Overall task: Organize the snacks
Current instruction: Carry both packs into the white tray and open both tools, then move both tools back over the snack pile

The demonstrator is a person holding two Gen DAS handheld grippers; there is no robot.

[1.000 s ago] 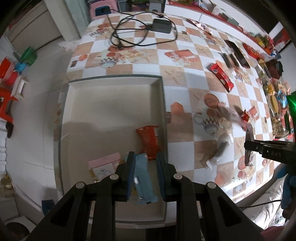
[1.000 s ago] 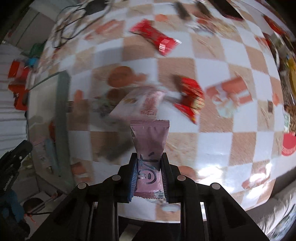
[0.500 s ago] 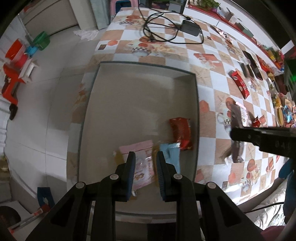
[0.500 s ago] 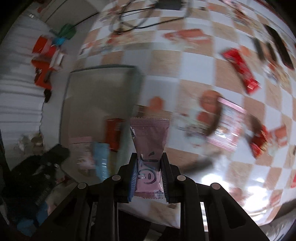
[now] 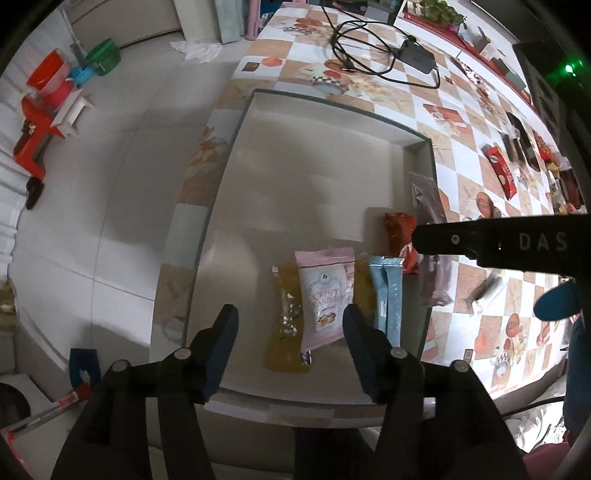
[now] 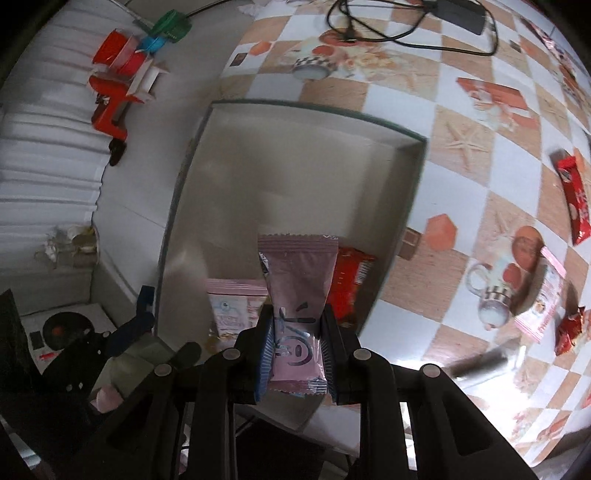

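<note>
The left gripper [image 5: 290,341] hangs above the near end of the shallow tray [image 5: 317,173], its jaws spread wide with nothing between them. On the tray floor just ahead of it lie four snacks in a loose cluster: a yellow packet [image 5: 286,325], a pink "Crispy" pouch [image 5: 325,295] lying partly over the yellow packet, a light blue wrapper [image 5: 387,295] just beside the pouch on its right, and a red wrapper [image 5: 399,230] close to the tray's right wall. The right gripper [image 6: 297,354] is clamped on the lower half of a mauve snack sachet [image 6: 297,280], which stands upright between the blue finger pads [image 6: 266,352] with its crimped top edge free. The sachet is held above the near right part of the tray [image 6: 295,110], over the pouch [image 6: 231,306] and the red wrapper [image 6: 349,284]; its height above them cannot be judged from these views. The tray rests on a table [image 6: 461,140] covered with a checked, printed cloth. Further snacks remain on the cloth to the right, including a long red bar [image 6: 576,199] and a pink packet [image 6: 543,306]. A black cable [image 6: 388,22] lies coiled at the far end of the table.
</note>
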